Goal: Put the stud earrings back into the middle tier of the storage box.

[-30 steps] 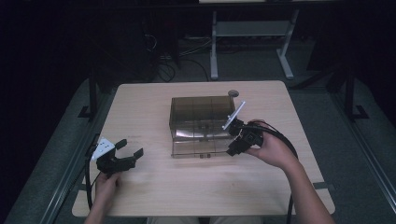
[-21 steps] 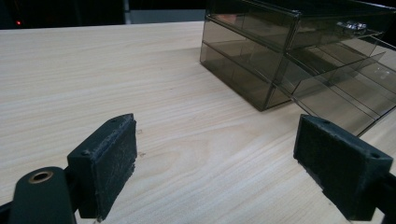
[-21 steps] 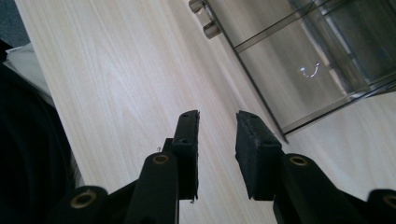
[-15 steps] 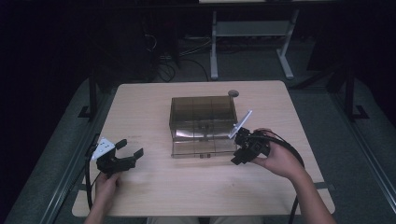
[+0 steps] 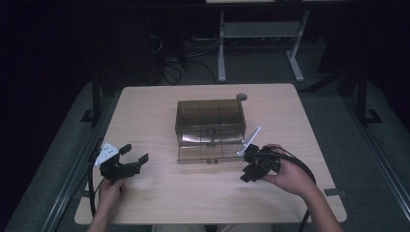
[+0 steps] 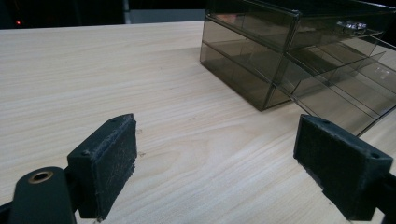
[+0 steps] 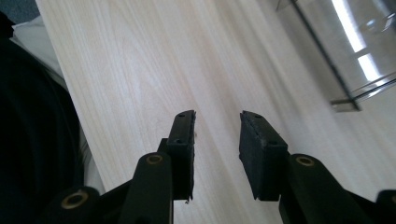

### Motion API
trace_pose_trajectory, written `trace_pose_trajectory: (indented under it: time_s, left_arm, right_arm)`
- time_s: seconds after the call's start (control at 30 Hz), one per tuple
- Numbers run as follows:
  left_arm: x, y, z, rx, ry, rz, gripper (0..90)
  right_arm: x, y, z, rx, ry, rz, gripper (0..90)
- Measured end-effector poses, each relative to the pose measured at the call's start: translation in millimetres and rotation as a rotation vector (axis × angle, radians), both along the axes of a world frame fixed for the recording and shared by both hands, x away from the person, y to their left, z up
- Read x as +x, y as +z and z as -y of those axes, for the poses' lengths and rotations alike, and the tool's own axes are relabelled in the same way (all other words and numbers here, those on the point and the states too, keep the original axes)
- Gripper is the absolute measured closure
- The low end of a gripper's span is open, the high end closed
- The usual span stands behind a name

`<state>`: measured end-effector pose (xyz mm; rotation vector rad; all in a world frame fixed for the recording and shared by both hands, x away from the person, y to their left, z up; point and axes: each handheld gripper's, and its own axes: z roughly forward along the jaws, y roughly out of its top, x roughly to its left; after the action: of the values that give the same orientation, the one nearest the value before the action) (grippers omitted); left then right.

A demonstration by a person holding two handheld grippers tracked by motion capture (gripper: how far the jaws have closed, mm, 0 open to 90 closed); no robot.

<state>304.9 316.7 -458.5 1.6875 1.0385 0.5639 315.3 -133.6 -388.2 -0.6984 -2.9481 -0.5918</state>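
Left hand (image 5: 110, 191): at the near left edge of the table, holding the left gripper.
Left gripper (image 5: 134, 155): low over the near left of the table, a pale plate on its top; jaws set wide apart with nothing between them. In the left gripper view its pads (image 6: 108, 165) frame bare wood, with the drawer box beyond to the right.
Right hand (image 5: 289, 174): at the near right of the table, wrapped around the right gripper, a black cable looping round it.
Right gripper (image 5: 246, 175): near the drawer box's near right corner, tilted toward the table's near edge; jaws parted by a narrow gap, holding nothing. In the right gripper view its pads (image 7: 183, 140) point down at bare wood.
Table (image 5: 159, 111): pale wood-grain top, rectangular.
Drawer box (image 5: 209, 126): smoky translucent plastic, at the middle of the table, two tiers; the lower drawer (image 5: 209, 153) stands pulled out toward the person. Contents cannot be made out.
Round object (image 5: 241, 96): small, grey, on the table just beyond the box's far right corner.
Metal stand (image 5: 258, 41): pale legs on the dark floor beyond the table.
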Motion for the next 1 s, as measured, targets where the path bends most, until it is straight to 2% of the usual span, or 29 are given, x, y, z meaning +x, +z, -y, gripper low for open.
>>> trace_pose_trajectory:
  time_s: [0.47,1.0]
  left_arm:
    - [0.1,0.0,-0.4,0.006,-0.002,-0.001,12.8]
    - [0.1,0.1,-0.6,0.007,-0.002,-0.001,12.8]
  right_arm:
    - [-6.0,-29.0,-9.5,-0.056,0.036,-0.066,67.8]
    - [-7.5,-41.5,-21.1,-0.117,0.062,-0.091,72.7]
